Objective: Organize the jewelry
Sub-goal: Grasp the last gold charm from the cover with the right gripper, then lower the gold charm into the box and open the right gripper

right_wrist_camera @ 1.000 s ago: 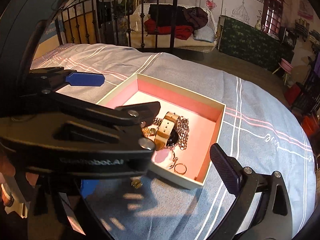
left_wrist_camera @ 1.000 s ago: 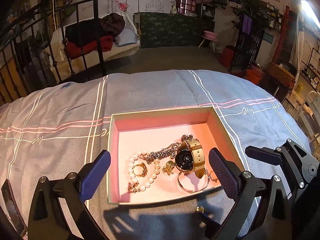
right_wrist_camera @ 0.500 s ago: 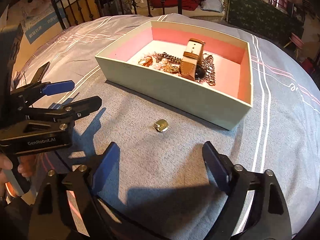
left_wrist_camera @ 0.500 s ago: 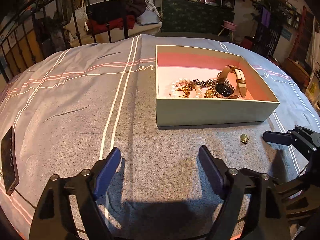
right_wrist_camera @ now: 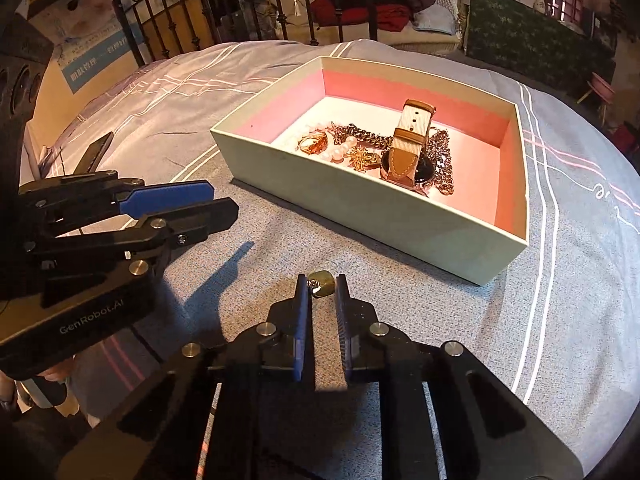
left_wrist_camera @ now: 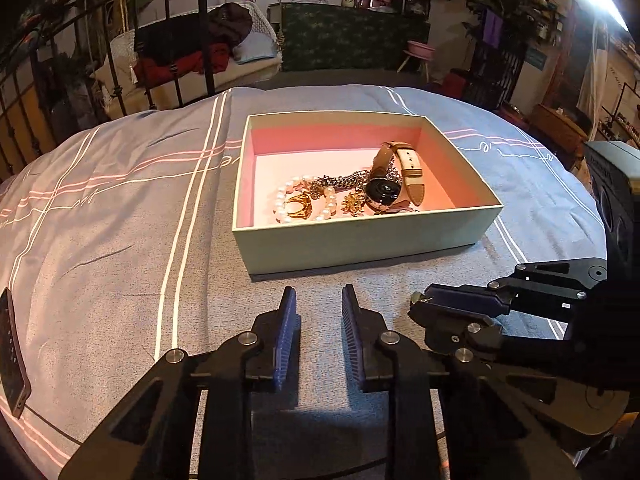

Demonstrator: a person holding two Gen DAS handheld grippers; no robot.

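A pale green box with a pink inside [left_wrist_camera: 360, 236] [right_wrist_camera: 360, 200] sits on the grey bedspread. It holds a watch with a tan strap [left_wrist_camera: 384, 190] [right_wrist_camera: 408, 148], a pearl bracelet [left_wrist_camera: 288, 204], gold rings [right_wrist_camera: 314, 144] and chains. My right gripper [right_wrist_camera: 321, 282] is shut on a small gold earring [right_wrist_camera: 321, 281], just in front of the box; it also shows in the left wrist view [left_wrist_camera: 448, 304]. My left gripper [left_wrist_camera: 318, 300] has its jaws nearly together with nothing between them, in front of the box; it also shows in the right wrist view [right_wrist_camera: 192, 204].
A dark phone [left_wrist_camera: 10, 352] lies on the bedspread at the left edge. A black iron bed frame [left_wrist_camera: 160, 60] stands behind the bed. The bedspread [left_wrist_camera: 120, 220] spreads wide to the left of the box.
Both grippers have closed from wide open. The right one has moved forward and closed on the gold earring that lay loose on the bedspread. The left has moved closer to the box.
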